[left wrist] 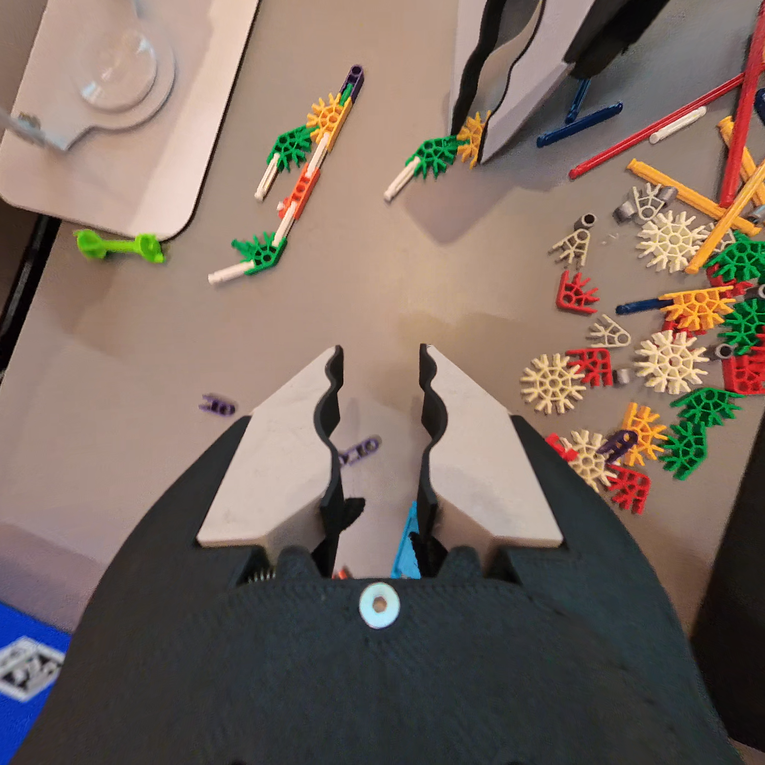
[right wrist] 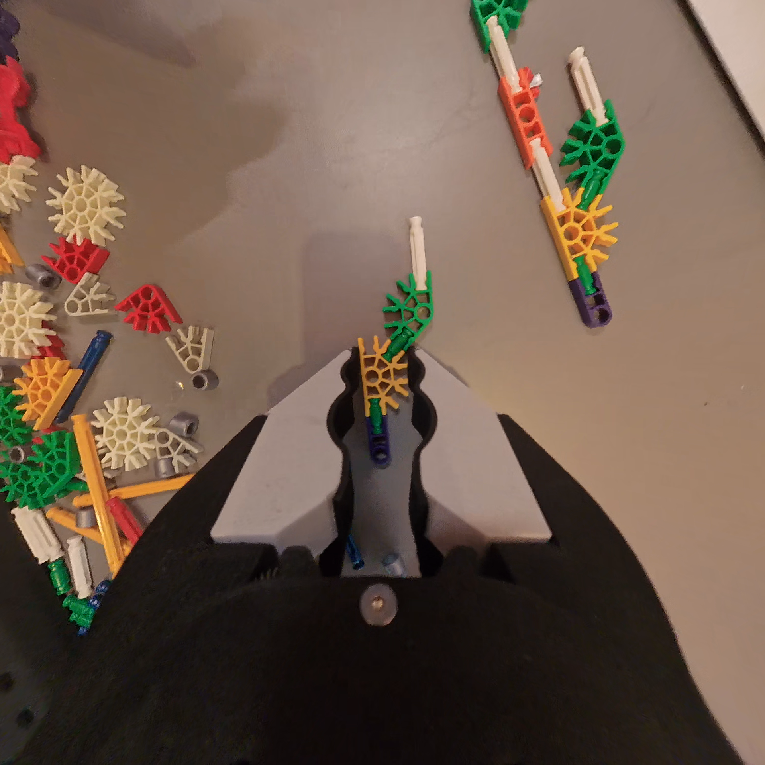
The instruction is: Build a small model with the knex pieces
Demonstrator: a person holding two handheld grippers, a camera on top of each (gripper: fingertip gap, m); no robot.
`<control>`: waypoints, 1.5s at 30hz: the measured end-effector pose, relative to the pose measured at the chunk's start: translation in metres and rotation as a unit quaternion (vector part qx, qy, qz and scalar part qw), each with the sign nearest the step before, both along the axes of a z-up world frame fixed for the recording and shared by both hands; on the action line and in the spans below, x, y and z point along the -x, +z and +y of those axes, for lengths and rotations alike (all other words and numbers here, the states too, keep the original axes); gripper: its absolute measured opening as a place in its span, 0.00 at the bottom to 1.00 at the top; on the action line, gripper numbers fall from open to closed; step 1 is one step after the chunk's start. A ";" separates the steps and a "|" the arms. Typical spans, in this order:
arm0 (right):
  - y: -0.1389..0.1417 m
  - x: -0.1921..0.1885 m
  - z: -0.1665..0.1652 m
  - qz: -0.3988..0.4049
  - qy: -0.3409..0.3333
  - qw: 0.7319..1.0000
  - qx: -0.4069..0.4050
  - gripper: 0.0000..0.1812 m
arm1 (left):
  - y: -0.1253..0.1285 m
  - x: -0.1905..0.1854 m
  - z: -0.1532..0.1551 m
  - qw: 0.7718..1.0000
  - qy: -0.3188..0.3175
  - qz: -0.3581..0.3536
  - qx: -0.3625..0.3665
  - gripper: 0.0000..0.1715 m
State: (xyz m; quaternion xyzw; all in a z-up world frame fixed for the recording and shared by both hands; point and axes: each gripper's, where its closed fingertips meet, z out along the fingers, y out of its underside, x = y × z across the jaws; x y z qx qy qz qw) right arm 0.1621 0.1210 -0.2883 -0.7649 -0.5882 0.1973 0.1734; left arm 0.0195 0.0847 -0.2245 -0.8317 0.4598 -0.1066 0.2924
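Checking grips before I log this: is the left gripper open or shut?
Open. The left gripper shows a clear gap between its fingertips with bare table visible through it and nothing held.

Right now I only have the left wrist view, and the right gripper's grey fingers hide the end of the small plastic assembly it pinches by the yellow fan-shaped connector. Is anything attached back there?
Observer: Yes. The right wrist view shows a dark purple slotted connector between the fingers of the right gripper, below the yellow fan-shaped connector.
Operator: Joined how?
Observer: By a short green rod running from yellow into purple.
Operator: And yellow to the green piece?
Observer: A second short green rod links it to the bent green connector.
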 end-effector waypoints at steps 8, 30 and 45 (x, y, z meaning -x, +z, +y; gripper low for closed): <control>0.001 0.028 0.009 0.018 0.038 0.999 0.001 0.11 | -0.004 0.027 -0.032 0.997 0.069 -0.021 0.005 0.19; 0.049 -0.085 -0.059 0.056 -0.031 0.998 0.028 0.19 | -0.018 -0.017 -0.059 0.997 0.018 -0.052 0.053 0.20; 0.046 -0.059 -0.095 0.073 -0.022 0.996 0.041 0.21 | -0.034 -0.024 -0.096 0.994 0.010 -0.065 0.088 0.22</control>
